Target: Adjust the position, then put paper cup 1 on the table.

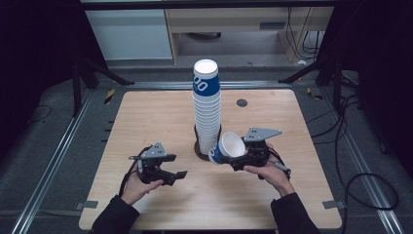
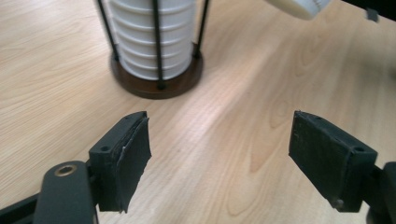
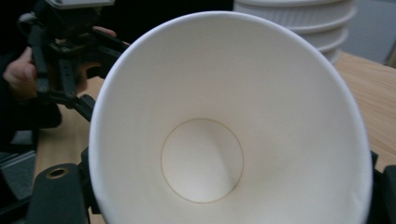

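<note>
A single paper cup (image 1: 229,147), white inside and blue-printed outside, is pinched by the right tongs (image 1: 237,157) just beside the foot of a tall cup stack (image 1: 207,105); it is tilted, its mouth turned up and back toward the person, and in the right gripper view its smooth round bottom is seen (image 3: 201,161); the stack stands upright in a holder of thin black rods on a dark round base (image 2: 156,84), near the middle of the bench (image 1: 146,122); the right hand (image 1: 270,173) is held low at the bench's right; the left tongs (image 1: 176,175) are spread wide, nothing between their black pads (image 2: 133,156), hovering left of the base; the bench is pale wood-grain, set on a grey floor (image 1: 53,126) with metal rails (image 1: 46,170); cables (image 1: 360,180) trail at the right.
</note>
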